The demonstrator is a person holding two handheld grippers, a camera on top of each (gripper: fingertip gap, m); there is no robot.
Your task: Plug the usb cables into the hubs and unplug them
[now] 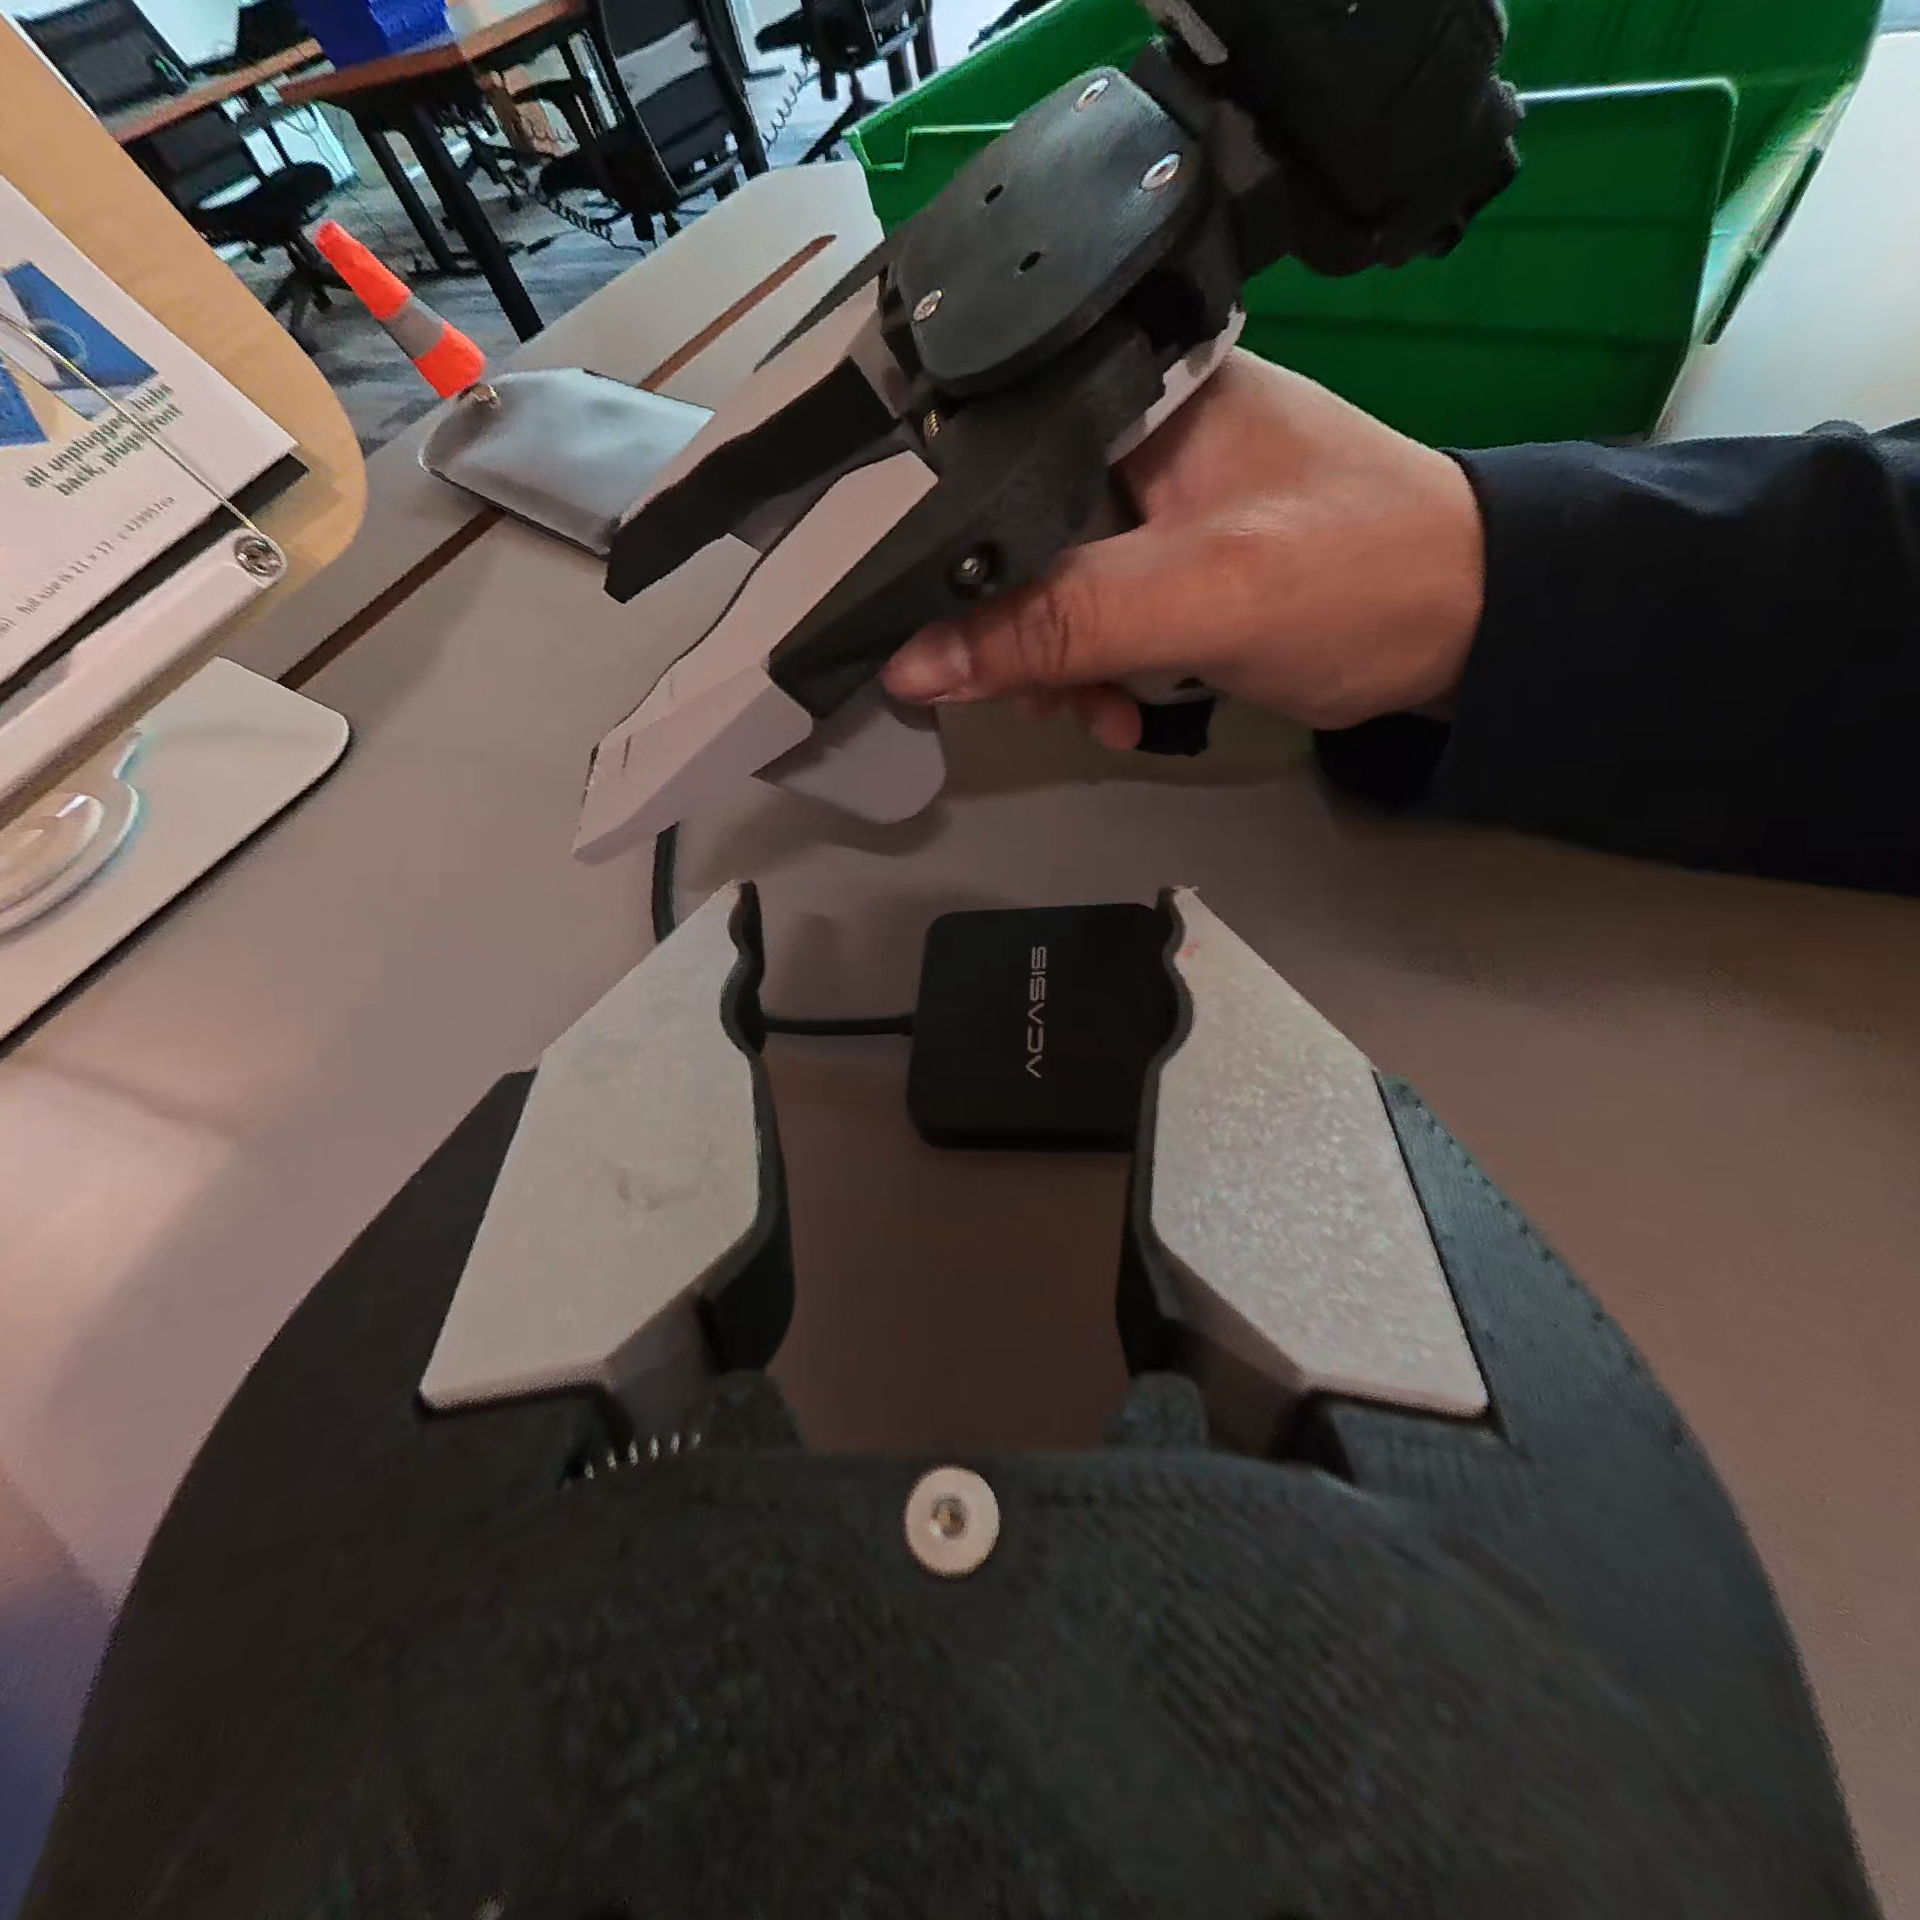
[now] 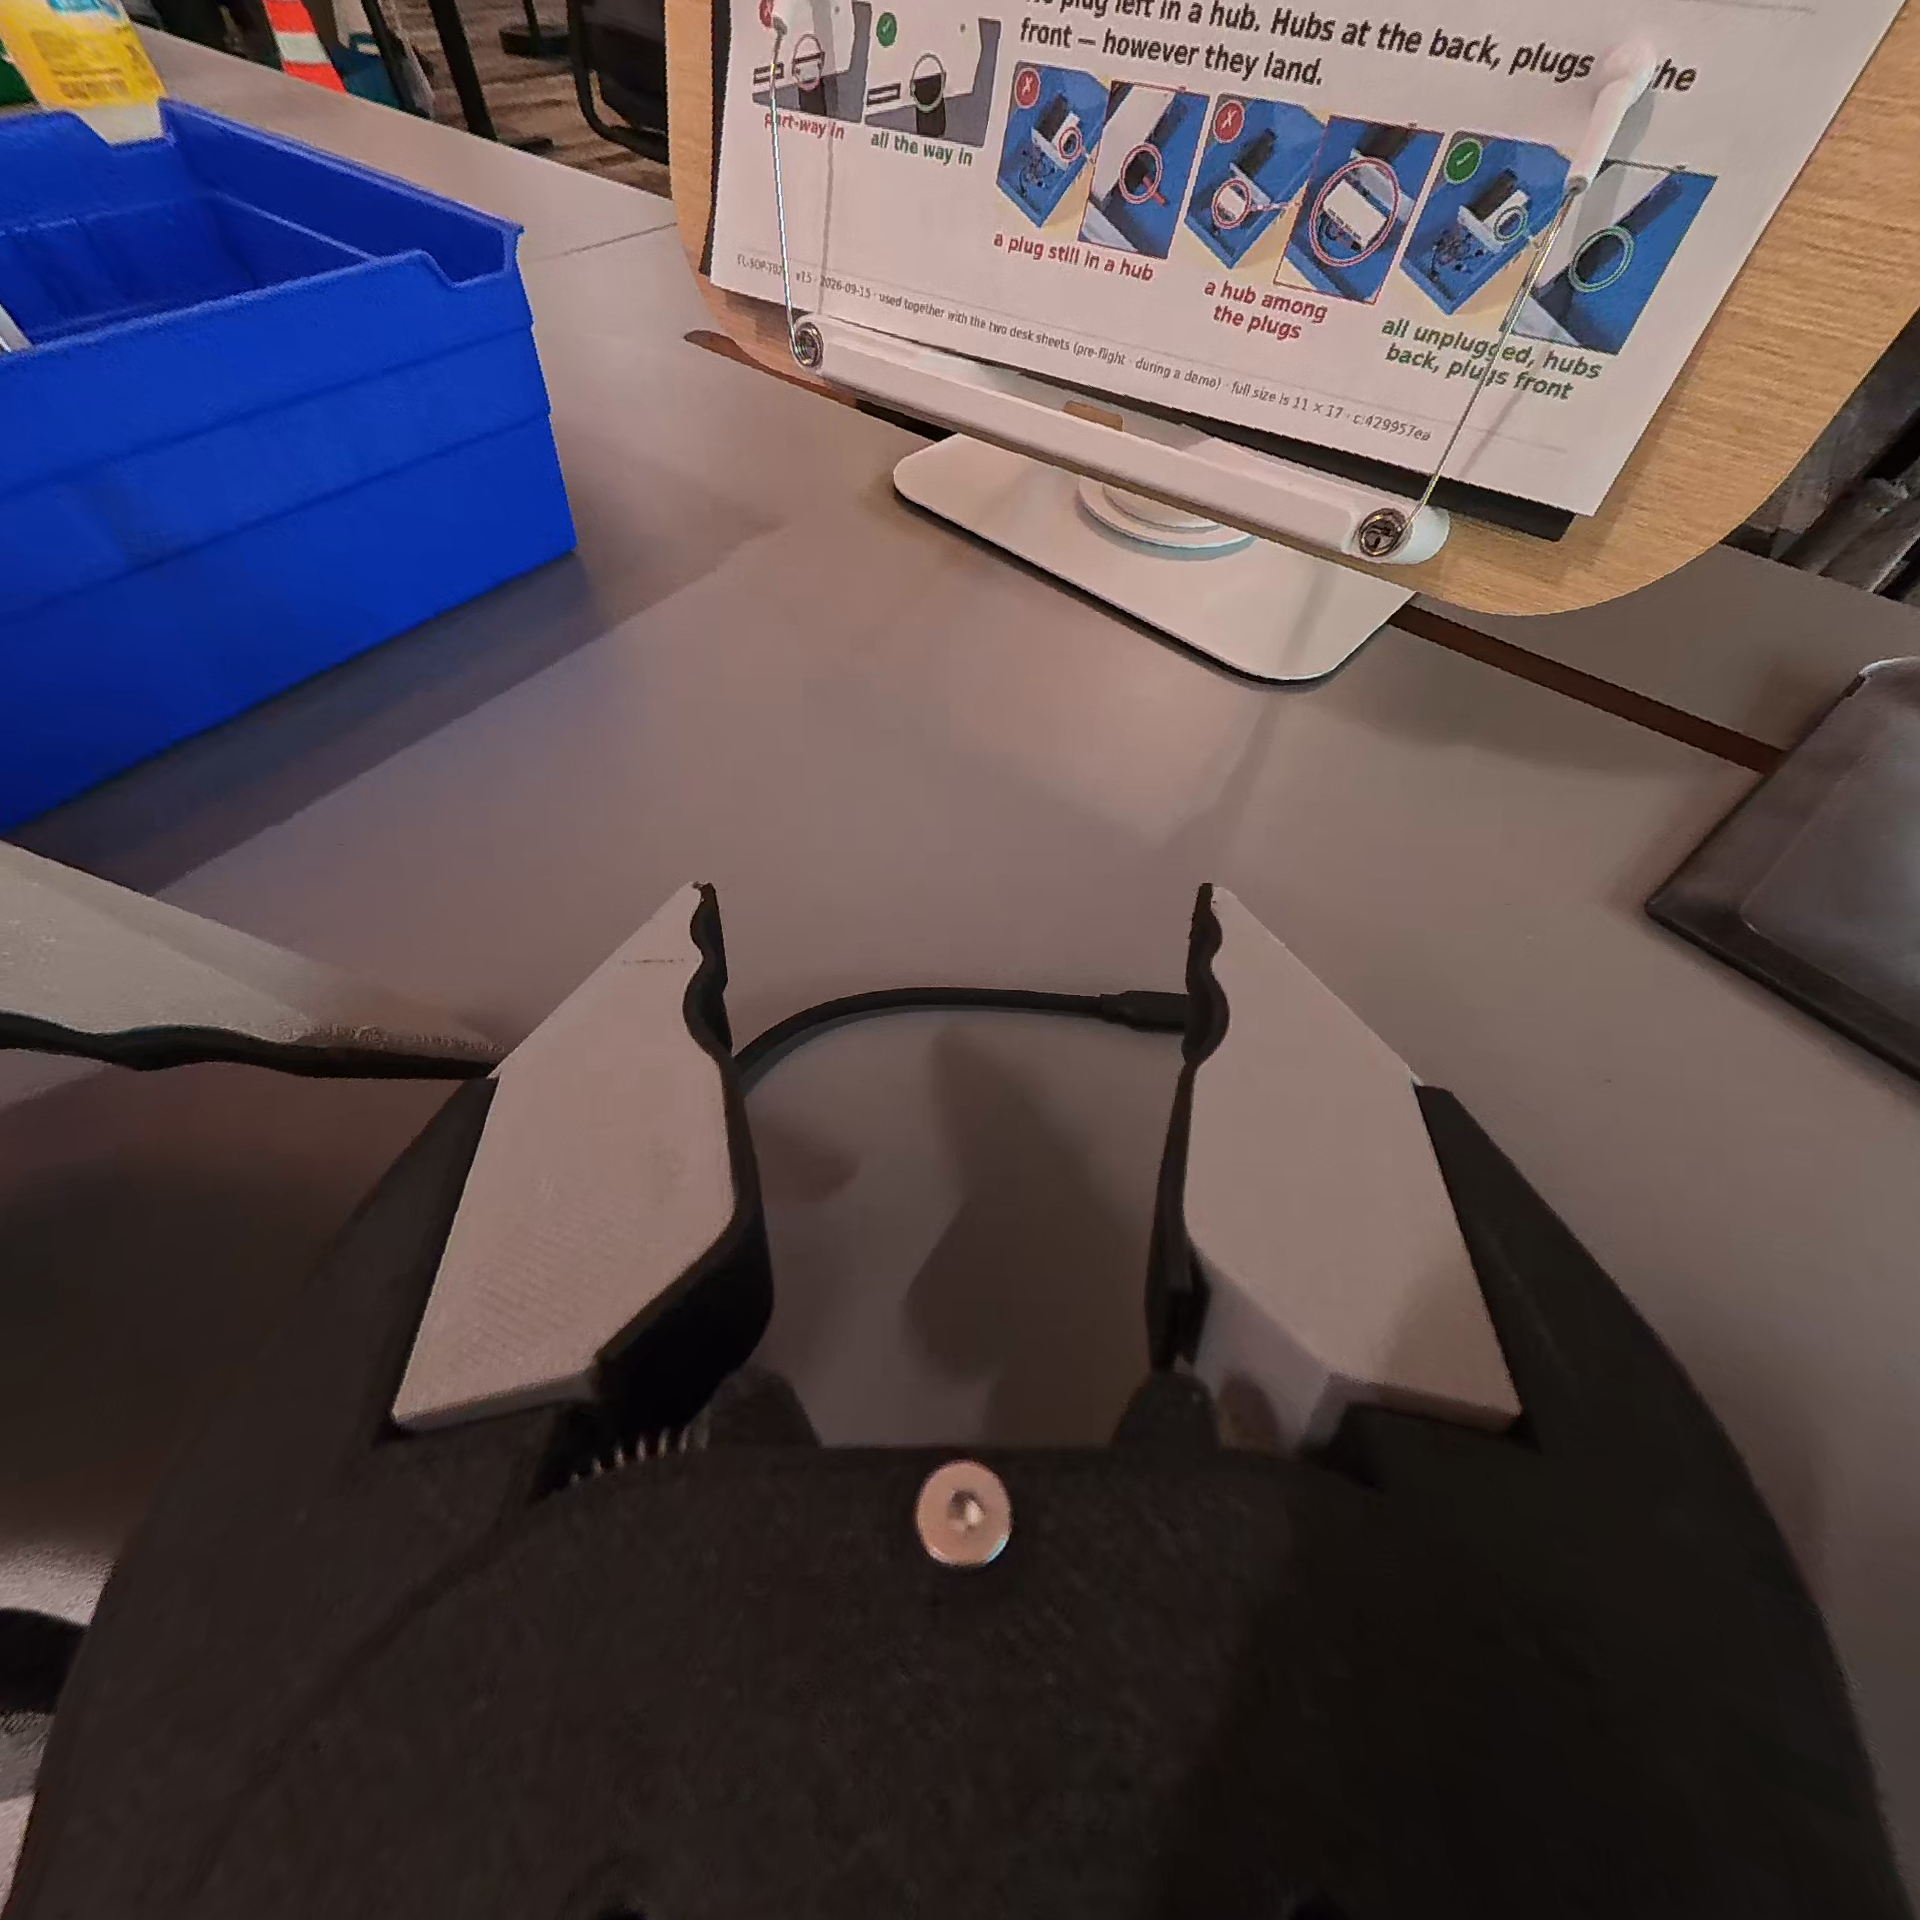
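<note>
Tongs apart over a small black hub and its cable on the grey counter [image 1: 1455, 1143]

Left tongs [image 1: 961, 914] are spread wide and grasp nothing; a flat black square hub [image 1: 1023, 1023] lies on the counter between their tips, close to the right-hand finger, with its black cable [image 1: 831, 1027] running out toward the left-hand finger. Just beyond it, right tongs [image 1: 727, 800] hang tilted down in a bare hand [image 1: 1247, 603] with a dark sleeve, and in their own view right tongs [image 2: 956, 935] are also released, the cable [image 2: 935, 1003] arching on the counter between the two fingers and reaching the right-hand one. Ahead stands a printed sheet [image 2: 1247, 208] on a white stand [image 2: 1143, 561], a blue bin [image 2: 260, 416] to its left; a green bin [image 1: 1507, 260] sits behind the hand
</note>
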